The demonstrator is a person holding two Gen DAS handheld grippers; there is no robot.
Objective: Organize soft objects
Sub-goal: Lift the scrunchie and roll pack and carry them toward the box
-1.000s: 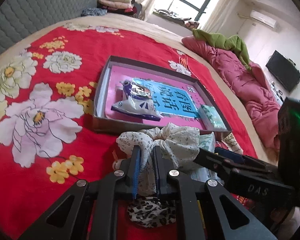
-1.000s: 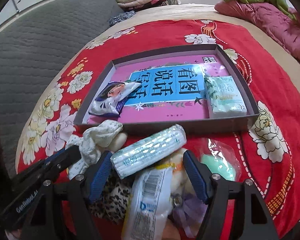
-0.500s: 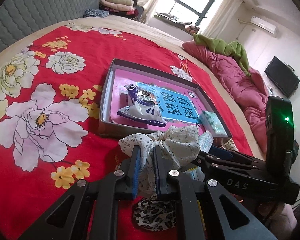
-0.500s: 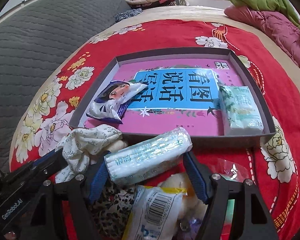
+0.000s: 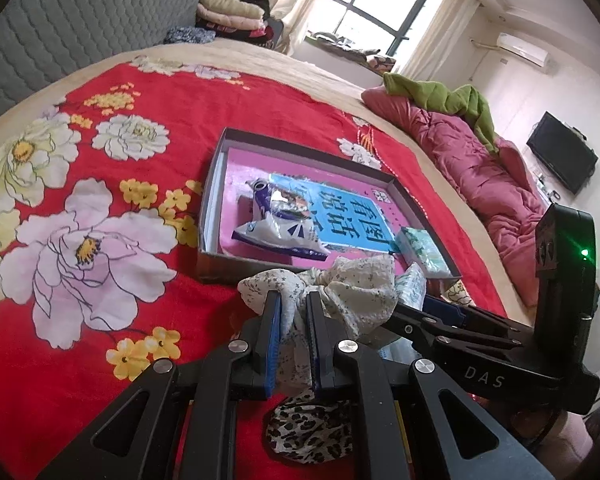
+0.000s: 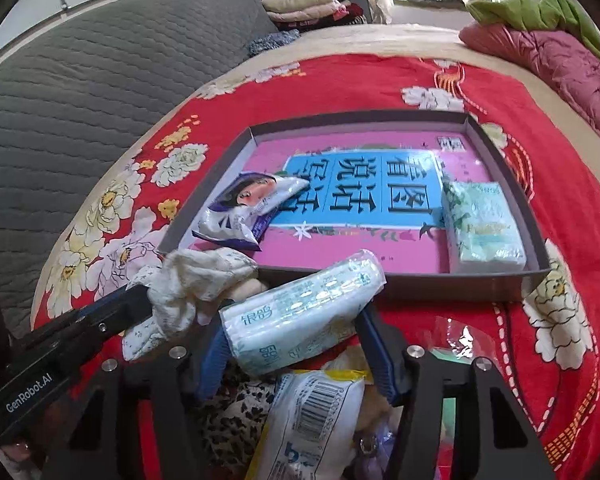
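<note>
Bed, covered by a red bedspread [image 5: 148,320] printed with large white, pink and yellow flowers; beige border at the far edge.

Headboard [image 6: 80,92]: grey, quilted, along one side.

Tray [image 6: 500,284]: shallow, grey-walled, lying flat on the bedspread, with a pink and blue printed sheet as its floor. Inside: a white and purple snack packet [image 6: 244,208] at one end, a pale green tissue pack [image 6: 484,228] at the other.

Left tongs [image 5: 294,308]: nearly shut, pinching a cream floral scrunchie [image 5: 352,292] just short of the tray's near wall.

Right tongs [image 6: 296,320]: jaws closing, with a wrapped tissue roll [image 6: 304,312] lying crosswise between the blue pads, near the tray's front wall.

Loose pile below both tongs: leopard-print fabric [image 5: 312,428], a white barcoded packet [image 6: 316,420], other soft items only partly visible.

Room: pink quilt [image 5: 480,160] with green blanket [image 5: 448,100] bunched along the far side of the bed; folded bedding [image 5: 228,12] stacked near the headboard; bright window [image 5: 372,4] with curtains; wall air conditioner [image 5: 522,46]; dark television [image 5: 560,158].
</note>
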